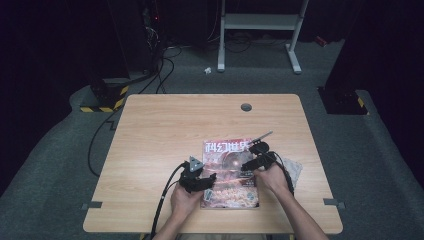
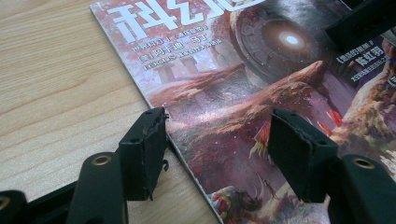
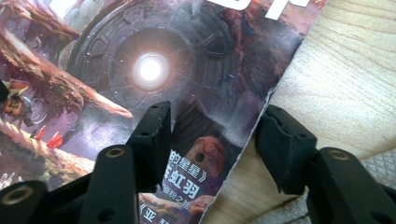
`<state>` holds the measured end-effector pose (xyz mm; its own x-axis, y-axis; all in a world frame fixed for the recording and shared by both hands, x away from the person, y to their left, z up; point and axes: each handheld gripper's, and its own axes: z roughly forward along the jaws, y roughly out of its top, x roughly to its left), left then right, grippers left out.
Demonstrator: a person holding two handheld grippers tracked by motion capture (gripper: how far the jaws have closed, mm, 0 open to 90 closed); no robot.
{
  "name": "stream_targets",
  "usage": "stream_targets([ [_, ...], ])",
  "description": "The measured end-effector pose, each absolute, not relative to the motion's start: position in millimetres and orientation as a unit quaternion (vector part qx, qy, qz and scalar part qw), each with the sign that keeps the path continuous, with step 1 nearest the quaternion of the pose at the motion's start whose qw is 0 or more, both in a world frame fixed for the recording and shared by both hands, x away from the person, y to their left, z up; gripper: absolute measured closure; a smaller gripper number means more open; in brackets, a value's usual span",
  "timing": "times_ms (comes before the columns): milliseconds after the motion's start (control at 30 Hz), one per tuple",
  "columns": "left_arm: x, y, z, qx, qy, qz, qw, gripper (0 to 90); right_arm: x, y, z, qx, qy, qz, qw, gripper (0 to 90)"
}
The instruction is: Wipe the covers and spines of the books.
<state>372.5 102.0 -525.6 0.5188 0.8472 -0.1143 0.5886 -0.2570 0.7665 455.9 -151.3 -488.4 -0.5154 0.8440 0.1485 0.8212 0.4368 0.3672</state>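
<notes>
Magazine (image 1: 229,172) flat on desk (image 1: 160,130), near front edge, cover up. My left hand-held gripper (image 1: 204,181) at magazine's left edge: jaws released, straddling that edge, one pad over desk, other over cover, nothing clamped. My right hand-held gripper (image 1: 250,162) at right edge: jaws released, straddling edge likewise. Pen-like object (image 1: 262,136) lies beyond magazine's far right corner.

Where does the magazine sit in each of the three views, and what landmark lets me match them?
High view: the magazine lies flat on the table, near the front edge, between both grippers.
Left gripper view: it covers the upper right, its edge running down between the jaws.
Right gripper view: it covers the left and centre, its torn edge running down between the jaws.
Shared landmark: the glowing ring on the cover.
</notes>
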Motion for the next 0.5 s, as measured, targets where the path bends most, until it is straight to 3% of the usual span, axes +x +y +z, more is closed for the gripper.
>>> stream_targets([
  [300,372.5,101.2,-525.6,0.775,0.464,0.165,0.396,37.4,455.3,-155.9,-484.7,0.49,0.846,0.211,0.017,54.5],
  [500,372.6,101.0,-525.7,0.775,0.464,0.166,0.395,37.4,452.0,-156.6,-481.3,0.486,0.842,0.232,0.003,54.9],
])
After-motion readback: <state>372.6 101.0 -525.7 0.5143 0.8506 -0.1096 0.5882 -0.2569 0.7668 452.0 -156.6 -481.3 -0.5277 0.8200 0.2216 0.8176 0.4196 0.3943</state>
